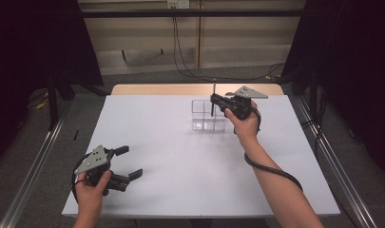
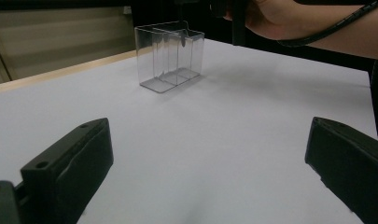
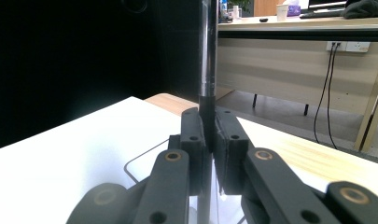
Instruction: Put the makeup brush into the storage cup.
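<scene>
Looking down from the high view, the right gripper (image 1: pixel 214 100) pinches a dark pen (image 1: pixel 213 97) upright over the clear box (image 1: pixel 206 115) at one o'clock, likely to drop it in. Left gripper view: the left gripper (image 2: pixel 205 163) rests spread. Right gripper view: jaws clamp the pen; no writing readable.

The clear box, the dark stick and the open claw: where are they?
clear box (image 2: pixel 170 58), left gripper view, its front wall.
dark stick (image 3: pixel 208 51), right gripper view, its shaft above the jaws.
left gripper (image 1: pixel 132 163), high view, between its open fingertips.
</scene>
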